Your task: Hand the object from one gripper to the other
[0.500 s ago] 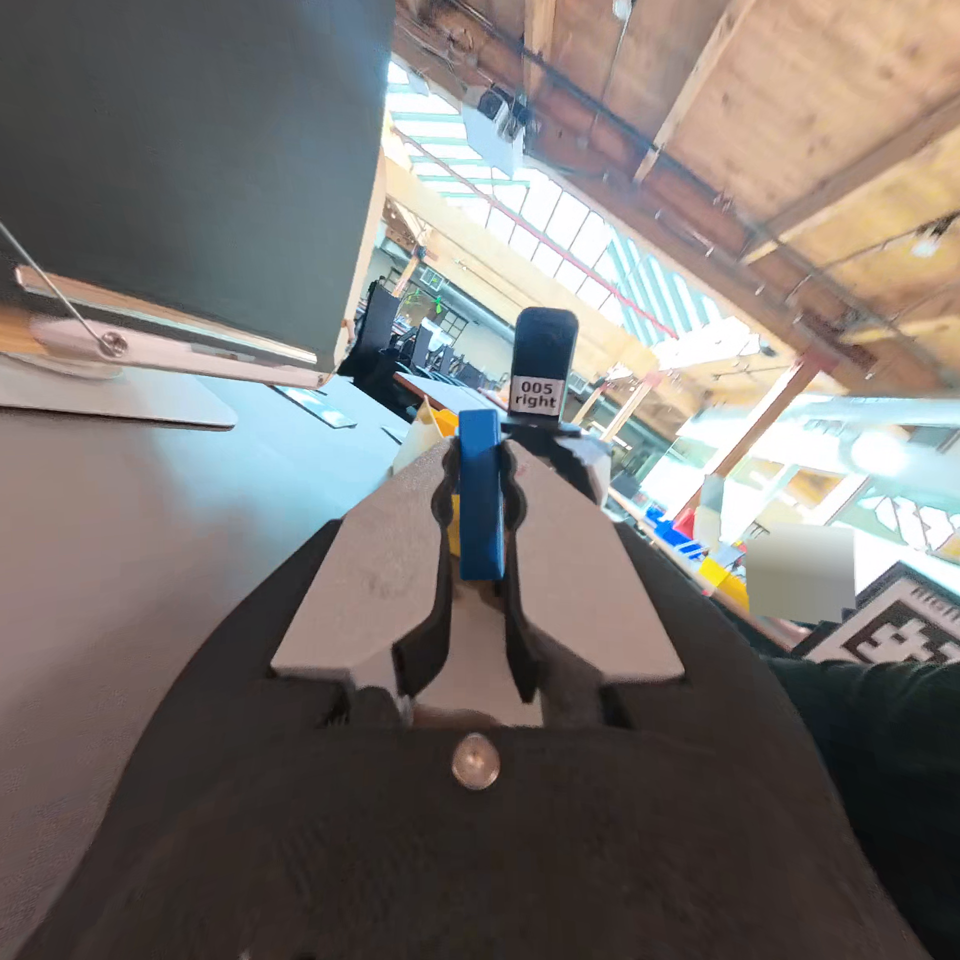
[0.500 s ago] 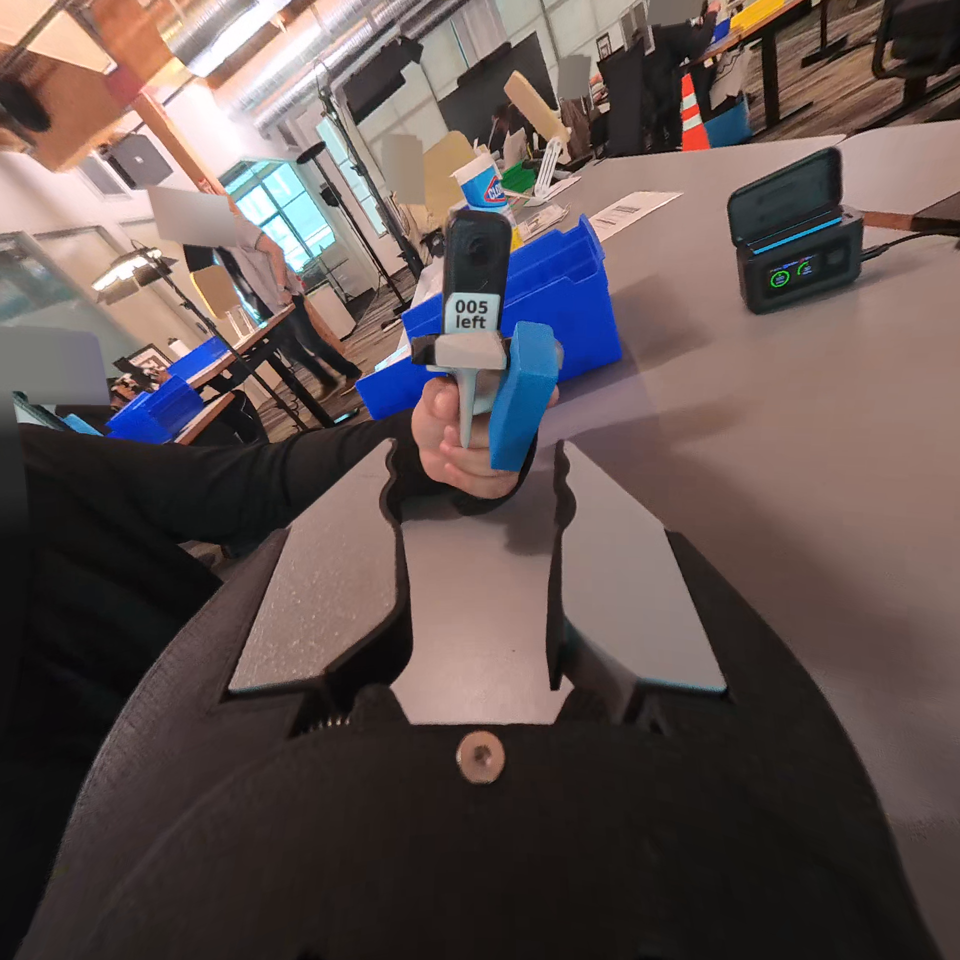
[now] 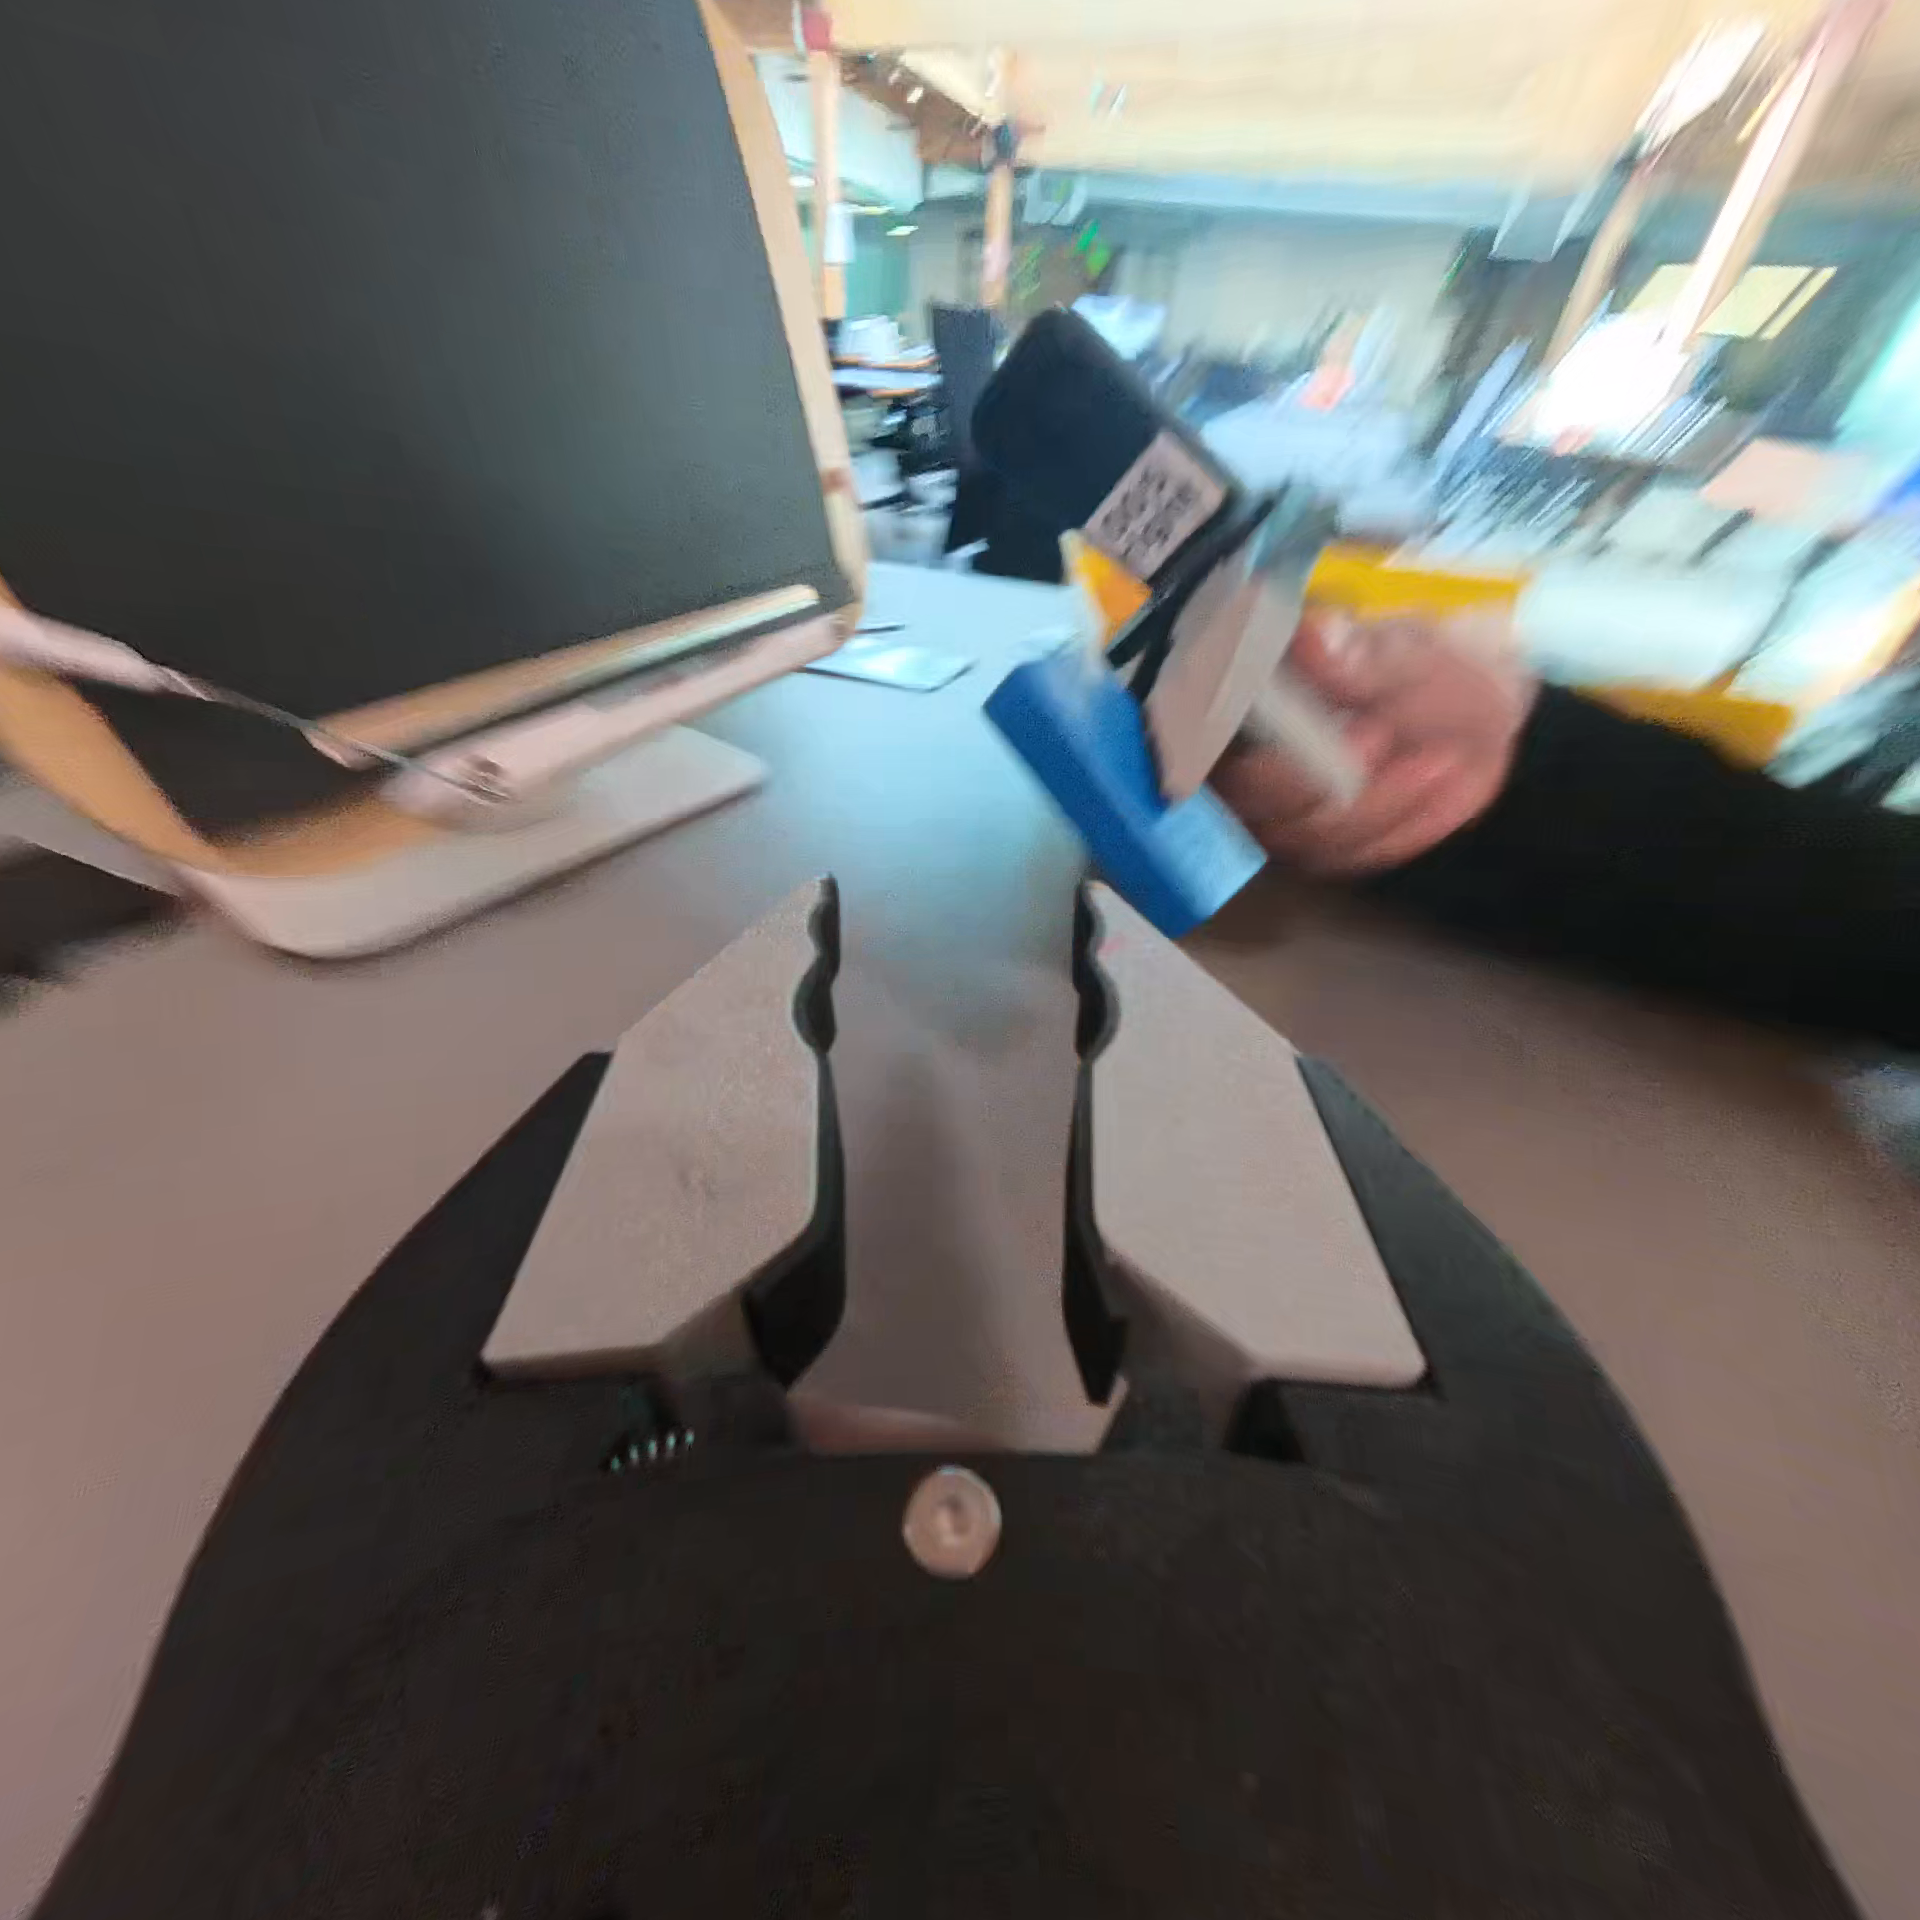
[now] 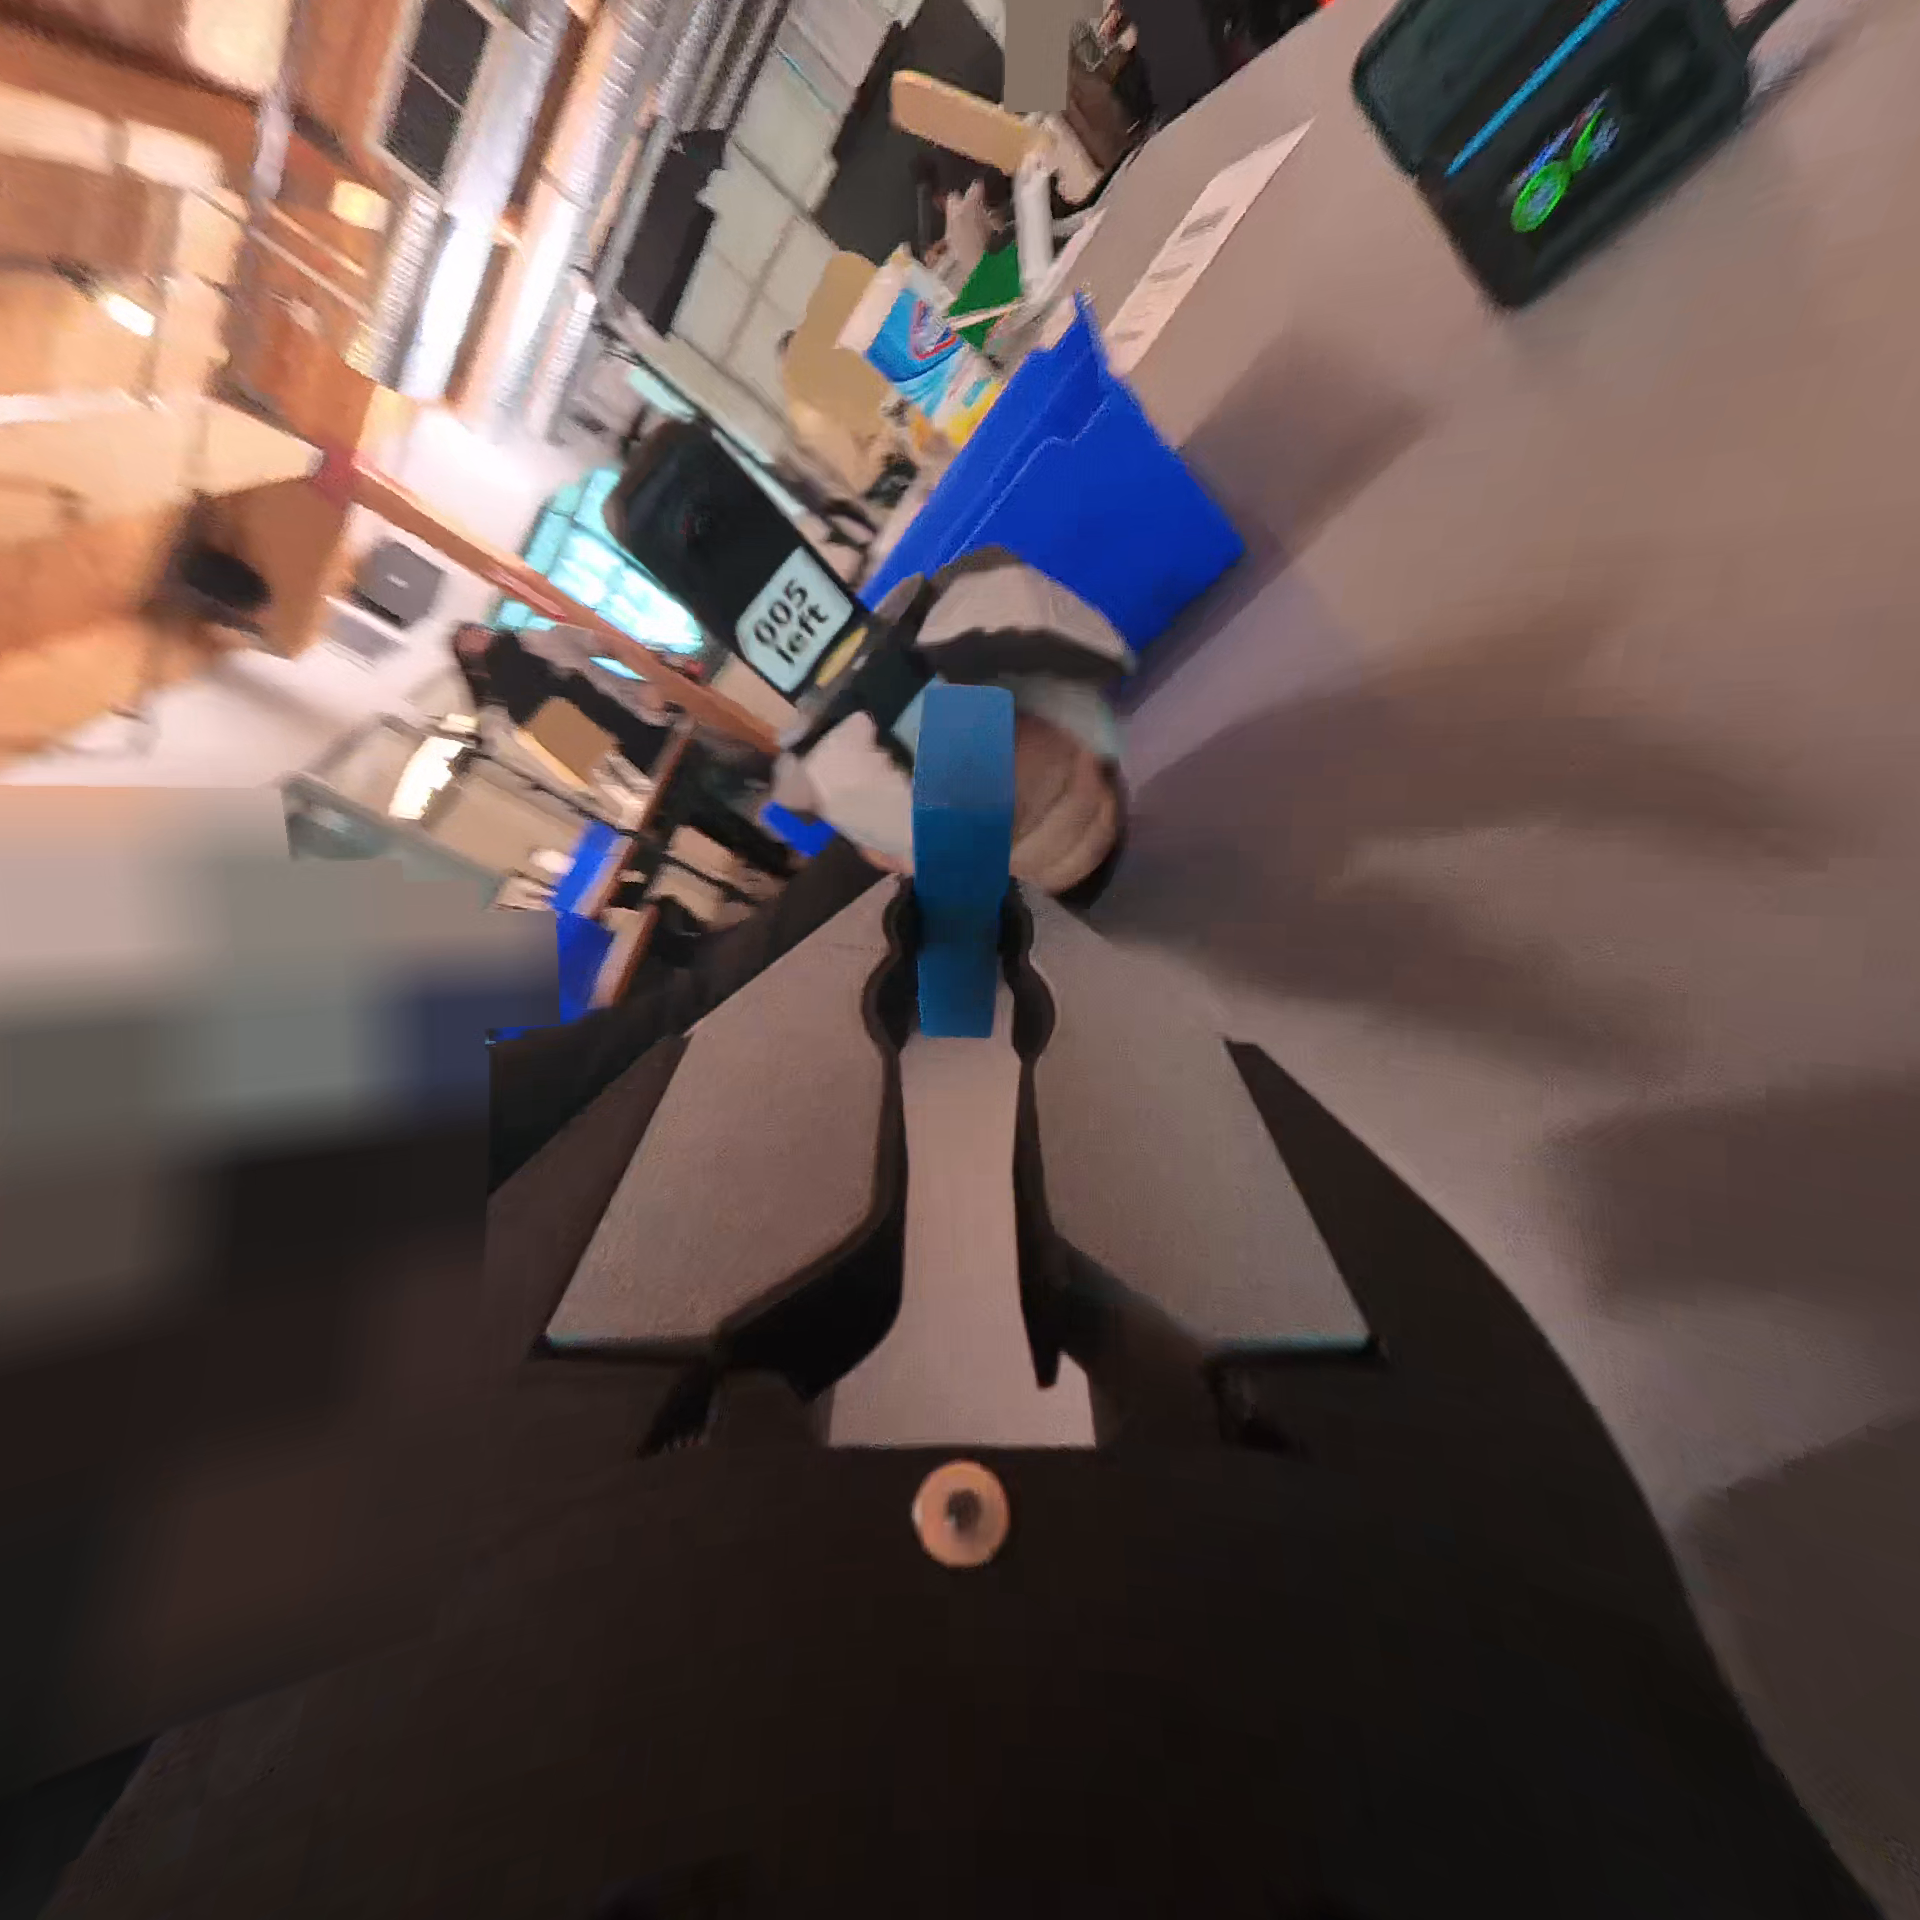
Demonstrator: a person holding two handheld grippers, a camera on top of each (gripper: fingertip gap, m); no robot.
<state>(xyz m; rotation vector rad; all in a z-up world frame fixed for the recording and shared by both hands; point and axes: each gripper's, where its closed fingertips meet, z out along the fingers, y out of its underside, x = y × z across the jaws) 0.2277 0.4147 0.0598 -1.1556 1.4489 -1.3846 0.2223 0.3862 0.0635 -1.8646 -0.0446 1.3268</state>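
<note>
Block [image 4: 961, 862] between right gripper [image 4: 956, 914] fingertips; left gripper [image 3: 951, 914] apart, left of it; monitor [image 3: 395, 343] behind-left on table [image 3: 312, 1091].

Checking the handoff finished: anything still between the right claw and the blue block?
Nothing visible. The right claw is shut on the block, fingers touching both of its faces. The left claw is open and empty, apart from the block.

Both handheld tools share one build: a broad black body, rough in texture, with a round silver screw at its centre. The left gripper [image 3: 954, 914] and the right gripper [image 4: 954, 925] each carry two pale grey wedge fingers with scalloped black inner edges. The person's sleeve [image 3: 1683, 862] is black.
</note>
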